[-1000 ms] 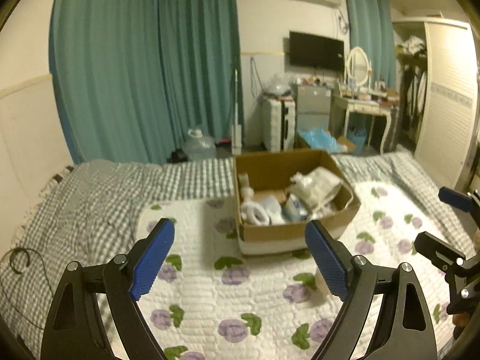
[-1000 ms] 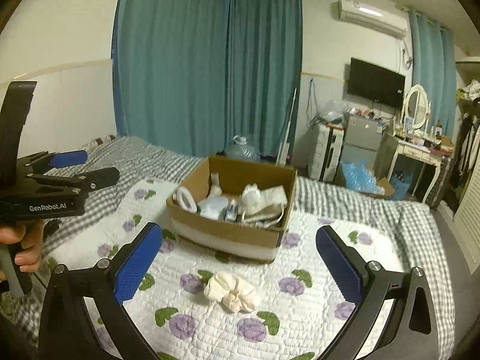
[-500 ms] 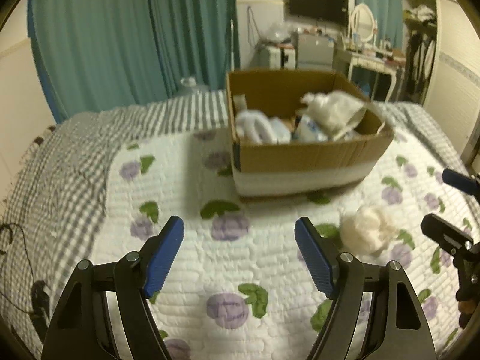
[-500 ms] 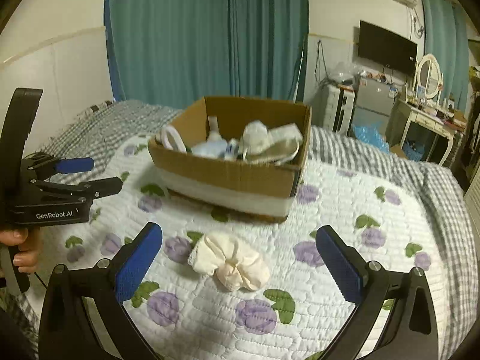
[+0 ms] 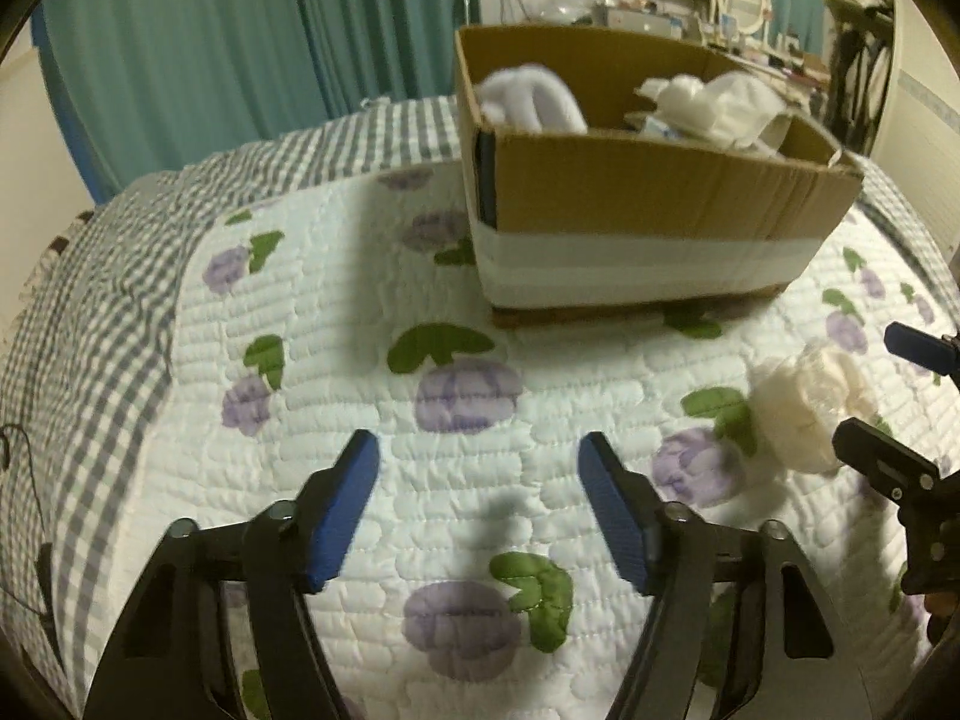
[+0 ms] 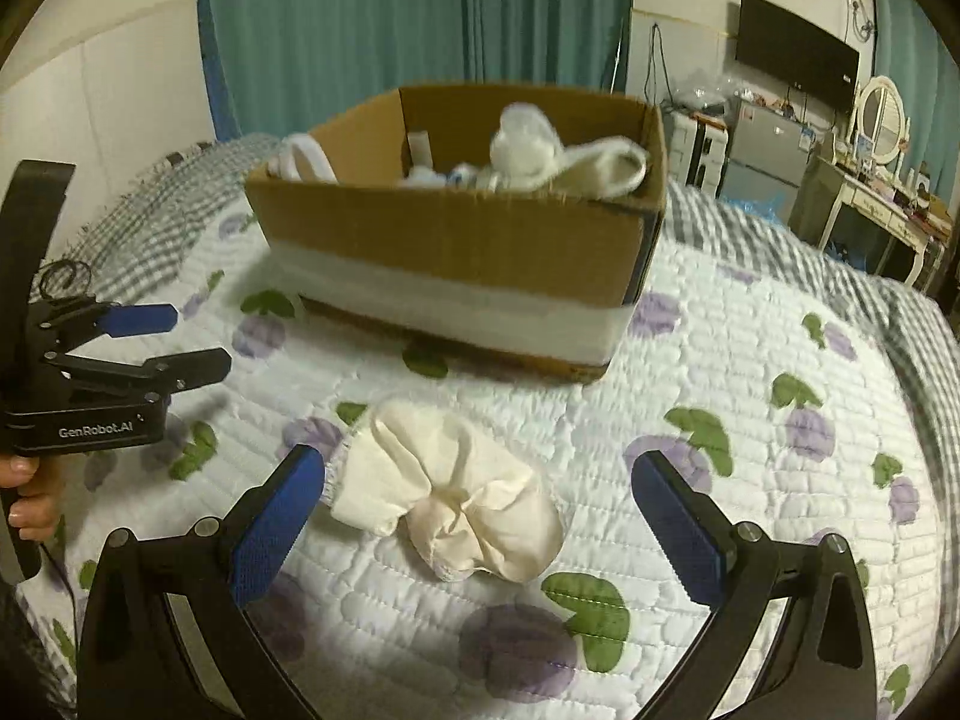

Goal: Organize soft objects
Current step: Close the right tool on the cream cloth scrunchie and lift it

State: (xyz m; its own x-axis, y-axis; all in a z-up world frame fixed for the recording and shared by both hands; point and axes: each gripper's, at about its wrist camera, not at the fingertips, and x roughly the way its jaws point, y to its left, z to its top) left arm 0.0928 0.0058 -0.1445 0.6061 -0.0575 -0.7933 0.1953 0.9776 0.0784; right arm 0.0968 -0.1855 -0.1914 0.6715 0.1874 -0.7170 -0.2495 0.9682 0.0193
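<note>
A cream bundled cloth lies on the flowered quilt in front of an open cardboard box that holds several white soft items. My right gripper is open, low over the quilt, with the cloth between its fingers, apart from both pads. In the left wrist view the cloth lies at the right, the box stands ahead, and my left gripper is open and empty above bare quilt. The left gripper also shows in the right wrist view, left of the cloth.
The white quilt with purple flowers covers a grey checked bedspread. Teal curtains hang behind the bed. A dresser, mirror, television and small fridge stand at the far right.
Both grippers have moved forward and down towards the quilt. The box looms larger, and the cream cloth now lies between the right gripper's fingers.
</note>
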